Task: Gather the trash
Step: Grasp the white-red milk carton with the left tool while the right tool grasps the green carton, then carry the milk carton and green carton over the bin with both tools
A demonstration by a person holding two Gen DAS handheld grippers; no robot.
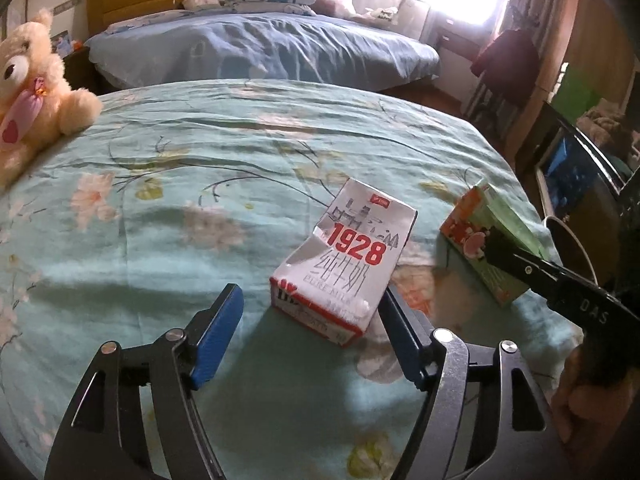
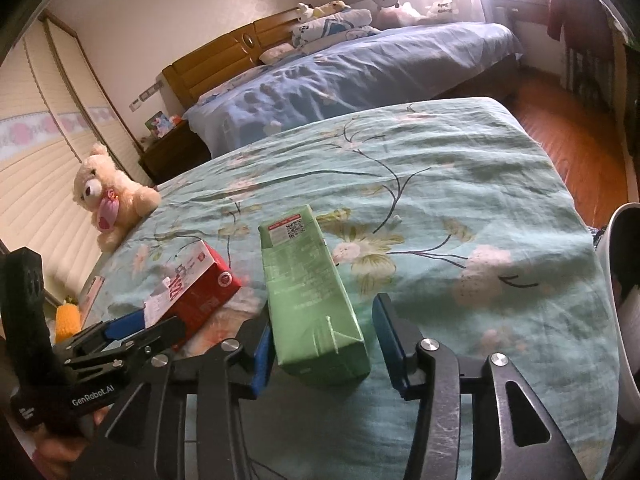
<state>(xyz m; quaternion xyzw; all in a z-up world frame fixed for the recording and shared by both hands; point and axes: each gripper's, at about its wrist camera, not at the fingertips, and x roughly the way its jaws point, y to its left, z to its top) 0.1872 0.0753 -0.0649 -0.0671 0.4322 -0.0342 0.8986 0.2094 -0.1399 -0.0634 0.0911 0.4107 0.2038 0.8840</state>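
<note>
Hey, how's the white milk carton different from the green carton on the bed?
The milk carton is white and red with a big 1928; the green carton is pale green with small print. The milk carton is dented along one edge; the green carton looks less crushed. The green carton looks longer and slimmer. Both lie flat on the floral sheet, each before open jaws.

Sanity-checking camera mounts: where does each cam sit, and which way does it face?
Left wrist: on the left gripper, angled down across the floral bedsheet at the crushed milk carton; own two blue-padded fingers show, open, right gripper entering from the right.
Right wrist: on the right gripper, angled down at the green carton between its open fingers; left gripper at lower left.
Shared: both cartons, teddy bear, blue bed.
</note>
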